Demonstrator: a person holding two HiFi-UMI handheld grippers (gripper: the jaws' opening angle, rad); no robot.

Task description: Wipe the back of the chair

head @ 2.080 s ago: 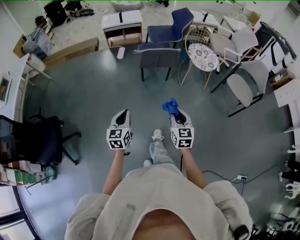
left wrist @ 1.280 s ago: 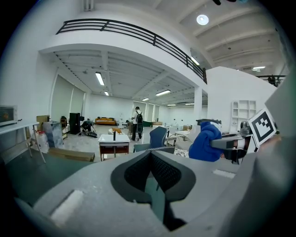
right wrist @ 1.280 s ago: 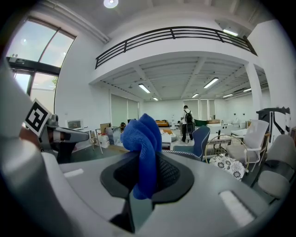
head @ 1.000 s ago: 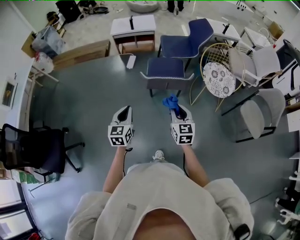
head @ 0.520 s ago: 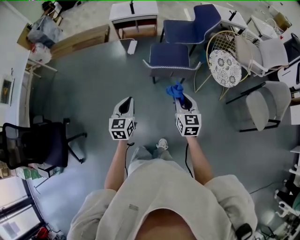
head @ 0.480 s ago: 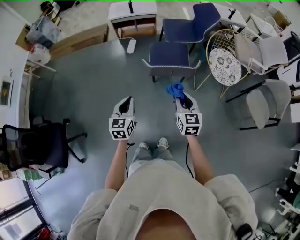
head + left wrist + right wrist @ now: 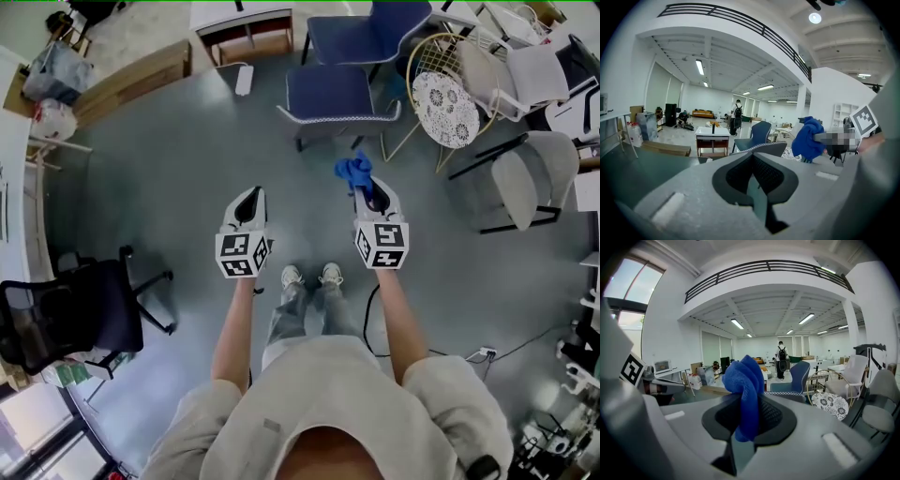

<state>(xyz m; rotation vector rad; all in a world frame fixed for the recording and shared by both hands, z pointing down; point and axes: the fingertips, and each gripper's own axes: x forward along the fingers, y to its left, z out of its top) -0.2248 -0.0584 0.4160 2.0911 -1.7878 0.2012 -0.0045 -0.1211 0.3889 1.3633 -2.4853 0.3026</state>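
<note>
Wiping not yet begun: the right tool (image 7: 364, 190) is clamped on a bunched blue cloth (image 7: 353, 170), just short of the chair (image 7: 330, 92) and clear of its back. The left tool (image 7: 247, 199), jaws pressed together on nothing, hangs farther from the chair. By my assessment, the entire back is left to wipe.
</note>
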